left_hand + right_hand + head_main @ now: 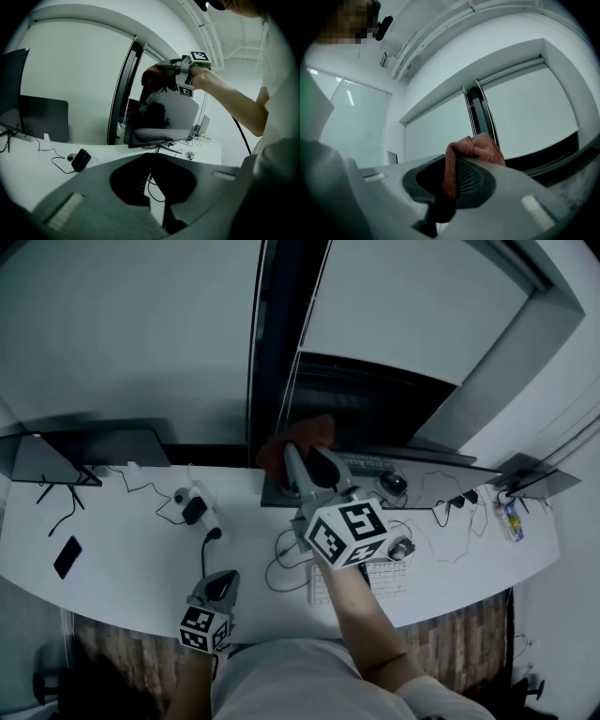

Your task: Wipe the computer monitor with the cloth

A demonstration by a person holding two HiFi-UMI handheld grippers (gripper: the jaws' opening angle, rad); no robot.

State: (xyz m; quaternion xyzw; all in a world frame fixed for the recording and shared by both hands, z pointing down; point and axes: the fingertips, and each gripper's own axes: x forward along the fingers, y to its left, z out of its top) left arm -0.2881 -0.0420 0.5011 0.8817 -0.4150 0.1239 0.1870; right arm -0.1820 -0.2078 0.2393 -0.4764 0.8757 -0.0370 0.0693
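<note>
Cloth, soft and limp, is pinched in my right gripper at the top corner of the monitor. I judge a bunched fold the best hold. My left gripper hangs closed, empty.

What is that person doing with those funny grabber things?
A person holds a gripper in each hand. The right gripper has its jaws shut on a reddish cloth, held up at the top corner of the monitor, so wiping looks under way. The left gripper hangs low over the desk, jaws together and empty.
</note>
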